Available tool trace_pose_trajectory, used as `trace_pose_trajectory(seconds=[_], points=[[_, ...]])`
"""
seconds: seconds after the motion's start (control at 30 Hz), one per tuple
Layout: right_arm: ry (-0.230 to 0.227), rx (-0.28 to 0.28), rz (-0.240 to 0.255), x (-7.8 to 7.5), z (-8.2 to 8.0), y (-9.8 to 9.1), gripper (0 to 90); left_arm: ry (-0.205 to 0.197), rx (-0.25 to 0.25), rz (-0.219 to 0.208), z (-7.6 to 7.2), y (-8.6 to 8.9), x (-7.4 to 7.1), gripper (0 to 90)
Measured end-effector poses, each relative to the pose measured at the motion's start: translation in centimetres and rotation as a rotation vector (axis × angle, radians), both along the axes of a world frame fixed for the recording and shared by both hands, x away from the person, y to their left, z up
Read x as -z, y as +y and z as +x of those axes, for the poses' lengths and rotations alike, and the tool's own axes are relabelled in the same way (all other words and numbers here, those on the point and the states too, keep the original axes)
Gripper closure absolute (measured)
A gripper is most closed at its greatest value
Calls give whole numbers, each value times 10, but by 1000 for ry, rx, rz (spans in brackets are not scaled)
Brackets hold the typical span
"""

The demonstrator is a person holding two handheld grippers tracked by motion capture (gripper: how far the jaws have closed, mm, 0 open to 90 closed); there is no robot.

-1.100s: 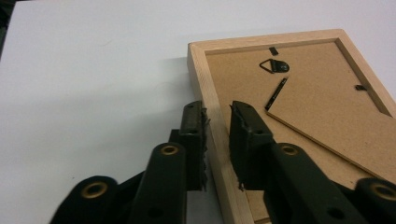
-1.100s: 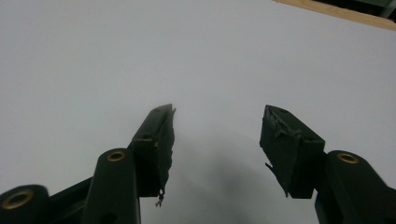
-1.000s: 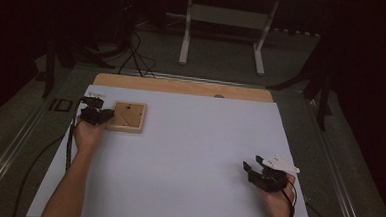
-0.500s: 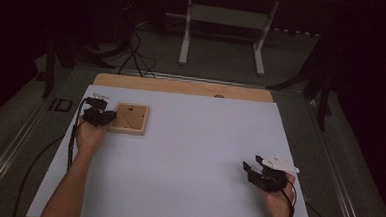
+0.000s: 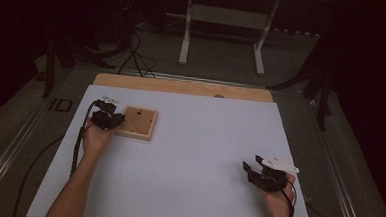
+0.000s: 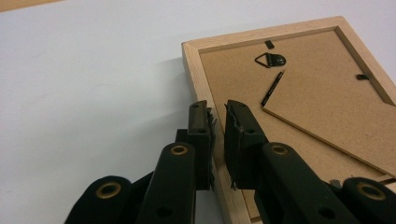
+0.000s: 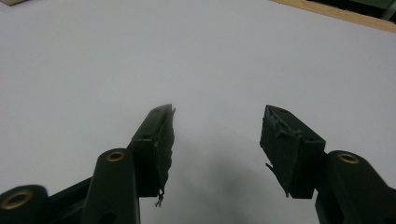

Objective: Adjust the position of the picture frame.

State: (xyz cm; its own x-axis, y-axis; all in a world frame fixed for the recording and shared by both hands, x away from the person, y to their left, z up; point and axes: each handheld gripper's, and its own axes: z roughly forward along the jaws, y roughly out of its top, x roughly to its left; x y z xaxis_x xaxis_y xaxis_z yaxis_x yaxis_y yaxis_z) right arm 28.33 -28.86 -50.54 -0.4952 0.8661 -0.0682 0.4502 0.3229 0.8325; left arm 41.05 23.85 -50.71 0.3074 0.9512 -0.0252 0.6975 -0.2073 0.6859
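A wooden picture frame (image 5: 138, 122) lies face down on the white bench (image 5: 193, 158), over on the left side and toward the far end. Its brown back board (image 6: 322, 93) faces up. There is a small black hanging hook (image 6: 269, 59) near the top of that board, and a thin black pin (image 6: 272, 88) lies slanted just below the hook. A loose flap of board sits a little raised over the lower part of the back.

The left hand-held gripper (image 6: 217, 109) is at the frame's left edge. Its two black jaws are pinched close together with the pale wooden rail (image 6: 196, 70) of the frame between them, one jaw outside the frame and one over the back board. It is clamped on that edge. The person's left hand (image 5: 97, 137) sits just behind it, and a black cable (image 5: 76, 150) trails back along the arm.

The right hand-held gripper (image 5: 252, 167) is well apart from the frame, near the right front corner of the bench. Its jaws stand wide apart, and only the bare white bench lies between them. A grey three-cornered plate (image 5: 279, 164) sits on top of it.
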Motion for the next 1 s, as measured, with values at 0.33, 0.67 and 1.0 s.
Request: trace_pose_trajectory(seconds=[0.33,0.67,1.0], points=[[-2,-1,-1,0,0,1,441,-17,44,-29,-9,-15,2,813],[-6,0,-1,-1,-1,1,442,-27,104,-47,-17,-29,4,814],[-5,-2,-3,-1,0,1,442,-37,187,-48,-23,-47,5,815]])
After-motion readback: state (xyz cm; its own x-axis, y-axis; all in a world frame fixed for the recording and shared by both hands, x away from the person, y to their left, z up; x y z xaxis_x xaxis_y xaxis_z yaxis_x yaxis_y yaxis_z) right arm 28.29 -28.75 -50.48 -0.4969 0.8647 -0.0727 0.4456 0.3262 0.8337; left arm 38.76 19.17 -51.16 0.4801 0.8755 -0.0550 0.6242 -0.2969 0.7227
